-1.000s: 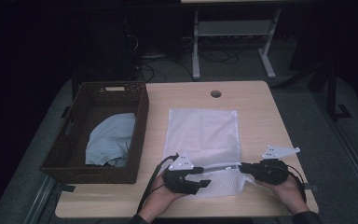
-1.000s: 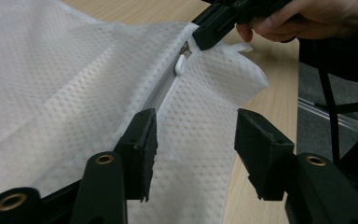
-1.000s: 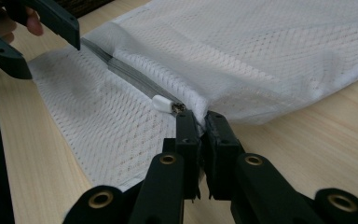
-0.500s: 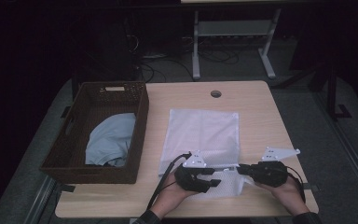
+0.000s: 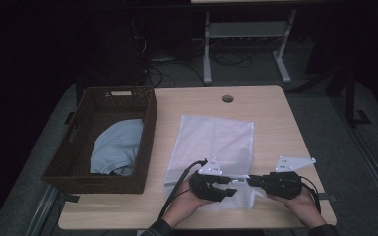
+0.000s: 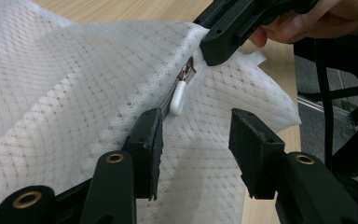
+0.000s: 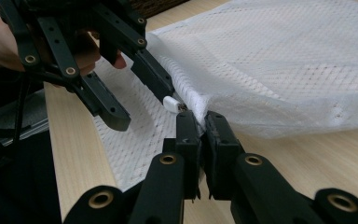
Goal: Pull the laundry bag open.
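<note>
A white mesh bag (image 5: 216, 140) lies flat on the wooden table (image 5: 270, 118), its zipped end toward the near edge. My right gripper (image 5: 252, 181) is shut on the bag's edge (image 7: 242, 100) just beside the zip's end, lifting the cloth a little. My left gripper (image 5: 228, 187) faces it from the left, open. The small white zip pull (image 6: 178, 95) hangs just ahead of its two jaws, between them and apart from both. In the right gripper view the same pull (image 7: 170, 103) lies between the left gripper's (image 7: 140, 100) fingers and my right gripper (image 7: 201, 116).
A dark woven basket (image 5: 86, 169) stands at the table's left with a light blue cloth (image 5: 115, 147) in it. A round cable hole (image 5: 228, 99) is at the table's far middle. A metal stand (image 5: 246, 34) and cables lie on the floor beyond.
My left gripper has moved right along the bag's near edge, close up to the right gripper and the zip pull. The right gripper has kept its hold.
</note>
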The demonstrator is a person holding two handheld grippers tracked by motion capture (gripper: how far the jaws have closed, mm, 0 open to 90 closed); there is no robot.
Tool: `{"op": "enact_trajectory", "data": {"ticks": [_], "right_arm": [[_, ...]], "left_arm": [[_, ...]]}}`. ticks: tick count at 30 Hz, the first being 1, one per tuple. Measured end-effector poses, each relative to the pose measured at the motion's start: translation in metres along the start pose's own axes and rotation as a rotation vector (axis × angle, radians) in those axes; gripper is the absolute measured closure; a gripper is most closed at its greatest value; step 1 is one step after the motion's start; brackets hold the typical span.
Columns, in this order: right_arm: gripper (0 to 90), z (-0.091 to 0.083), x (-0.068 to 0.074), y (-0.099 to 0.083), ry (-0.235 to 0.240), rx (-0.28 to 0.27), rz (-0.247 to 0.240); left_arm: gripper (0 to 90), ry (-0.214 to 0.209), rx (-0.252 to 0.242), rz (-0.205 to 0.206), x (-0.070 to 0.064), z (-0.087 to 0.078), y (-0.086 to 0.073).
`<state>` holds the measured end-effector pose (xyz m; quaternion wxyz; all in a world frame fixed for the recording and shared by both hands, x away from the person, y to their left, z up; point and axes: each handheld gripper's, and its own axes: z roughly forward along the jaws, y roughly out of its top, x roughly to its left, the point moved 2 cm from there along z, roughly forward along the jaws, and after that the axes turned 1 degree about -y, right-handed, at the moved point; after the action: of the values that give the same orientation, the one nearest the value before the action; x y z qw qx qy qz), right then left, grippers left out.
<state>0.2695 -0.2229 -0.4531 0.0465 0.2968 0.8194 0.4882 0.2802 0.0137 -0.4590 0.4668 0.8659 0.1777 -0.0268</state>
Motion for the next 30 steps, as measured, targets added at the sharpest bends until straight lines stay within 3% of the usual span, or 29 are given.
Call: {"op": "enact_trajectory", "data": {"ticks": [18, 30], "right_arm": [[84.8, 0.000, 0.005, 0.001, 0.032, -0.013, -0.013], [84.8, 0.000, 0.006, 0.001, 0.038, -0.013, -0.019]], "left_arm": [[59.7, -0.034, 0.000, 0.005, -0.002, 0.013, 0.007], [74.6, -0.054, -0.010, -0.055, 0.005, 0.016, 0.009]]}}
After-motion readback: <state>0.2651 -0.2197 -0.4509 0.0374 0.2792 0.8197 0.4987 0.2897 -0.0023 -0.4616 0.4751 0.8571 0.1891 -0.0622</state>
